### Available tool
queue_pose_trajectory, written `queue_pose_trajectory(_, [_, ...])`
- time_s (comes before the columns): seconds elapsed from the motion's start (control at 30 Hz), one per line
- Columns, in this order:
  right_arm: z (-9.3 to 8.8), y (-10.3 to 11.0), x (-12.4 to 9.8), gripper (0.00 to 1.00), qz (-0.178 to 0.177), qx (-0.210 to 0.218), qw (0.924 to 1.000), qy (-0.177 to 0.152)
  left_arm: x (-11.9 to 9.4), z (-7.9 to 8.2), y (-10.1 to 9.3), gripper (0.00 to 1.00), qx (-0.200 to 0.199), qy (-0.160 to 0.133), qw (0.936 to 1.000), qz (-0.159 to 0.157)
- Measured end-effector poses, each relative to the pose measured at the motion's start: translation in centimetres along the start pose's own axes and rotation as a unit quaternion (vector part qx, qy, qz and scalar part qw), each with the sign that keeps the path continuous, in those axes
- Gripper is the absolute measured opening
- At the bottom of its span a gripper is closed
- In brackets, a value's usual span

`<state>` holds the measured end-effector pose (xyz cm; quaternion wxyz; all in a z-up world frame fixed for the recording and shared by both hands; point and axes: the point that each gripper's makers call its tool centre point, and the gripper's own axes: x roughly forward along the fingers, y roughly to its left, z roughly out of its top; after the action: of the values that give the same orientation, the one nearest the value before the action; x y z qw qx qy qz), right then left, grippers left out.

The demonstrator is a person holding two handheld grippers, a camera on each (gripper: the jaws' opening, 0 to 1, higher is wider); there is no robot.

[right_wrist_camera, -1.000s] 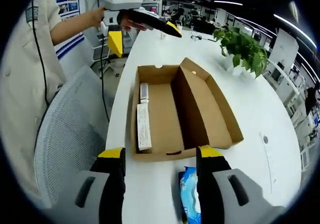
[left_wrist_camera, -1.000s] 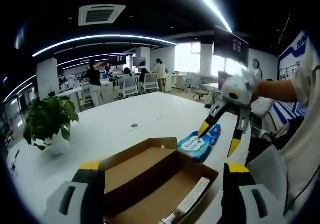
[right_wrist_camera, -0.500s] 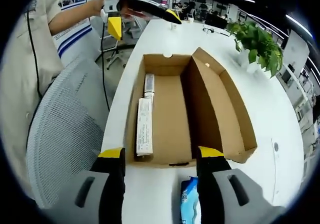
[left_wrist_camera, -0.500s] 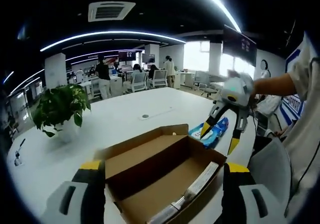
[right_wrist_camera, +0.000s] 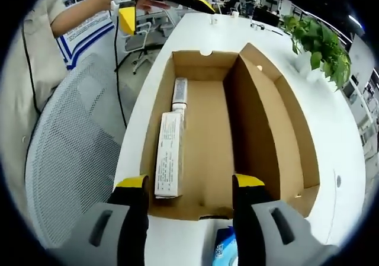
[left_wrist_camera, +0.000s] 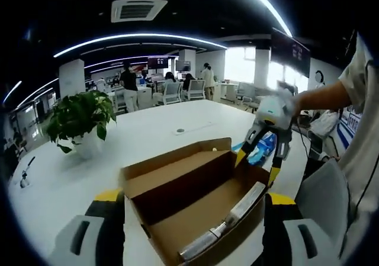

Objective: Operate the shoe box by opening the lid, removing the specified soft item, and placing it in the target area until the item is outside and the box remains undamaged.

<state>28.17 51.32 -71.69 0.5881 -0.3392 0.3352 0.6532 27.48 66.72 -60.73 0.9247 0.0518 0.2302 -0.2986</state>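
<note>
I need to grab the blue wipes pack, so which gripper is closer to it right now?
Right. The right gripper hovers just beside the blue wipes pack, at the box's far end; the left gripper is beyond the opposite end.

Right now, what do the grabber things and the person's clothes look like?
Each gripper has chunky grey jaws with yellow and black tips. The right gripper has a white rounded body on top, and the left gripper trails a thin black cable. The person wears a beige short-sleeved shirt.

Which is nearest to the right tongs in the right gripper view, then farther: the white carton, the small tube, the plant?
1. White carton, in the box by its left wall, nearest the right tongs.
2. Small tube, just beyond the carton.
3. Plant, far upper right on the table.
</note>
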Motion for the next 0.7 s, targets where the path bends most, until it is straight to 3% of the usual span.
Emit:
queue_pose_trajectory(0.53, [-0.3,0.9,2.6,0.40,0.032,0.003,0.9991,0.028,0.0,-1.7,0.5,0.99,0.000,0.016,0.9999,0.007])
queue_pose_trajectory(0.7, [-0.4,1.8,2.7,0.28,0.043,0.010,0.9986,0.029,0.1,-2.0,0.4,0.98,0.002,0.021,0.9998,0.008])
